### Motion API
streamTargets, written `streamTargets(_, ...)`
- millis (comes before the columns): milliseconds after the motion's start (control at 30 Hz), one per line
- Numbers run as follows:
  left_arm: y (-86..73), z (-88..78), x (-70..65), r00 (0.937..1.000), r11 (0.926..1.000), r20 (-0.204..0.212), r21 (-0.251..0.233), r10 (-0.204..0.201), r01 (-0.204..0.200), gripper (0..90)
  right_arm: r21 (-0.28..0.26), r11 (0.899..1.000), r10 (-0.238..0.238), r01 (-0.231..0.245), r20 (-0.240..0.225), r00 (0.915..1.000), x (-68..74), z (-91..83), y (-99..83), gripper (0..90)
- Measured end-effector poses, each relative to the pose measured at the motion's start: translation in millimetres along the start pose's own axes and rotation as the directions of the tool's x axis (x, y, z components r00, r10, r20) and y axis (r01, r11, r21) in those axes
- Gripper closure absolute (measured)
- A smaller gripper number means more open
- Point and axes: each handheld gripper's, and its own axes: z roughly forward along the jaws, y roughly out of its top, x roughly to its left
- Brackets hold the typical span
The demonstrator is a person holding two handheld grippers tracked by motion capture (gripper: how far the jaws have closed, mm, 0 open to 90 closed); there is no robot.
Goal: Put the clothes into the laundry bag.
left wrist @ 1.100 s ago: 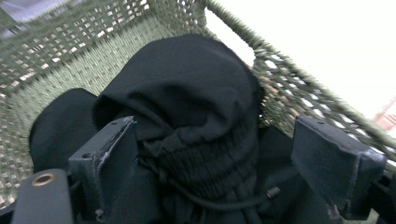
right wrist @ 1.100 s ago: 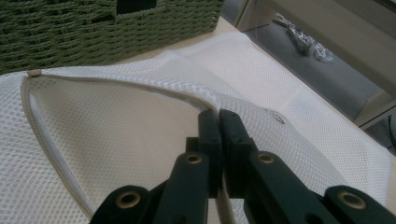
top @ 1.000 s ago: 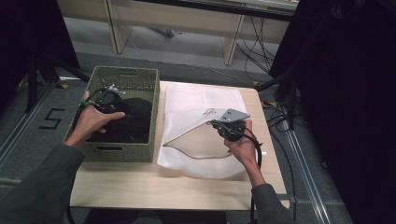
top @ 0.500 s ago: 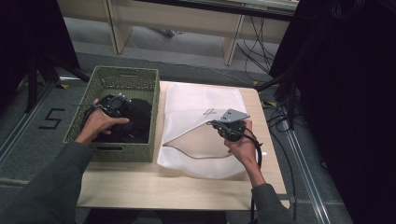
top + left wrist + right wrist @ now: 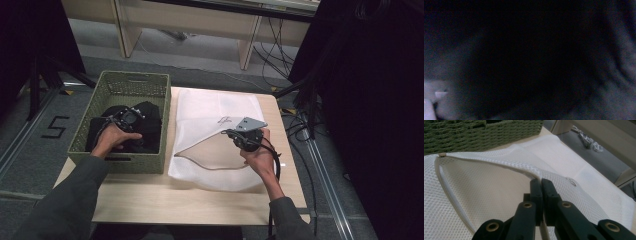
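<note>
The white mesh laundry bag (image 5: 215, 135) lies flat on the light wooden table (image 5: 200, 200), just beside the green woven basket (image 5: 120, 85). The right hand-held gripper (image 5: 235, 133) has its two black jaws pressed together on the zipper edge of the bag's mouth, as the right gripper view shows, and it lifts this edge so that the mouth stands open toward the basket. The mesh looks thin, light and very soft; I judge that it will sag and fold wherever it is not held. The corded zipper rim (image 5: 486, 163) is the firmest part, so this is the good place to take hold. A grip on the plain net could slip or stretch the cloth.

In the basket lies a dark black garment (image 5: 145, 122), bunched in a heap. The left hand-held gripper (image 5: 131, 119) is down on this garment. The left gripper view is nearly all dark and blurred, so I cannot tell if its jaws are open or closed, or if they hold the cloth. The garment seems soft and limp too; probably it will hang down and drag when it is raised.

The near wall of the basket stands between the garment and the bag's mouth, and loose cloth could catch on it. The black cable (image 5: 274, 157) of the right hand-held gripper trails over the table's edge.
</note>
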Motion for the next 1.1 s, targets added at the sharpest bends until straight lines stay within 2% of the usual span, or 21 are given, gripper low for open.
streamTargets(67,-0.6,-0.6,0.5,0.9999,0.9999,-0.001,-0.007,-0.013,0.013,1.1,-0.004,1.0,-0.004,0.004,0.0,1.0,-1.1,0.0,0.0,88.8)
streamTargets(100,-1.0,-0.8,0.5,0.9998,0.9998,0.005,-0.011,-0.019,0.019,4.8,0.0,1.0,-0.009,0.009,-0.003,1.0,-1.6,-0.3,0.1,88.8)
streamTargets(200,-1.0,-1.3,1.7,0.9989,0.9993,0.03,-0.003,-0.037,0.037,10.9,-0.001,1.0,0.013,-0.013,0.003,0.9999,0.0,-0.2,-0.4,88.8)
streamTargets(233,-1.2,-1.2,1.7,0.9988,0.9994,0.034,0.0,-0.034,0.034,13.0,-0.004,1.0,-0.003,0.003,0.0,1.0,-1.0,0.2,-0.2,88.8)
streamTargets(300,-1.7,-1.1,1.1,0.9987,0.9994,0.036,0.006,-0.035,0.035,16.9,-0.006,1.0,-0.007,0.007,0.0,1.0,-1.1,0.1,0.0,88.8)
streamTargets(500,-1.3,-4.3,-0.8,0.999,0.9995,0.034,0.015,-0.03,0.029,31.6,0.0,1.0,-0.003,0.003,-0.003,1.0,-1.5,-0.7,-0.2,88.8)
streamTargets(533,-0.9,-5.1,-0.5,0.9994,0.9998,0.029,0.015,-0.017,0.016,31.6,0.0,1.0,-0.003,0.003,-0.003,1.0,-1.5,-0.7,-0.2,88.8)
streamTargets(567,-1.4,-6.1,-0.8,0.9997,0.9999,0.019,0.002,-0.013,0.013,34.2,0.0,1.0,-0.004,0.004,-0.002,1.0,-1.4,-0.5,-0.3,88.8)
streamTargets(600,-1.4,-10.1,-0.5,0.9999,0.9999,0.01,-0.013,-0.009,0.009,49.0,0.0,1.0,-0.007,0.007,-0.003,1.0,-1.6,-0.5,-0.2,88.8)
streamTargets(633,-1.6,-16.2,0.1,0.9999,0.998,0.002,-0.062,-0.011,0.011,49.0,0.0,1.0,-0.007,0.007,-0.003,1.0,-1.6,-0.5,-0.2,88.8)
streamTargets(667,-1.0,-23.1,-0.2,0.9999,0.9964,-0.002,-0.084,-0.014,0.013,58.4,0.0,1.0,0.002,-0.002,0.002,1.0,-1.5,-0.5,-0.2,88.8)
streamTargets(700,-0.1,-28.4,1.3,0.9999,0.997,0.01,-0.076,0.012,-0.012,63.0,-0.002,1.0,0.006,-0.006,0.001,1.0,-1.4,-0.5,-0.3,88.8)
streamTargets(733,0.7,-32.2,2.4,0.9995,0.9975,0.015,-0.066,0.027,-0.026,64.9,-0.002,1.0,0.011,-0.011,0.004,0.9999,-1.7,-0.7,-0.4,88.8)
streamTargets(767,0.7,-34.8,2.2,0.9999,0.9965,0.004,-0.082,0.012,-0.011,66.1,-0.002,1.0,0.012,-0.012,0.004,0.9999,-1.6,-0.7,-0.4,88.8)
streamTargets(800,0.5,-37.6,3.4,0.9999,0.996,0.002,-0.088,0.016,-0.016,66.5,-0.003,1.0,-0.001,0.001,0.016,0.9999,-2.0,-1.3,-0.1,88.8)
streamTargets(900,-0.1,-45.9,4.9,0.9999,0.9922,0.009,-0.124,0.006,-0.005,67.3,-0.004,1.0,-0.006,0.006,0.007,1.0,-2.8,-1.4,0.3,88.8)
streamTargets(933,0.2,-49.0,5.7,0.9999,0.991,0.016,-0.134,0.001,0.001,67.4,-0.007,1.0,0.007,-0.007,0.014,0.9999,-2.6,-1.7,-0.2,88.8)
streamTargets(1100,5.3,-74.7,10.5,0.9992,0.9777,0.036,-0.209,-0.013,0.021,67.6,-0.005,1.0,0.002,-0.002,0.004,1.0,-3.6,-2.1,-0.5,88.8)
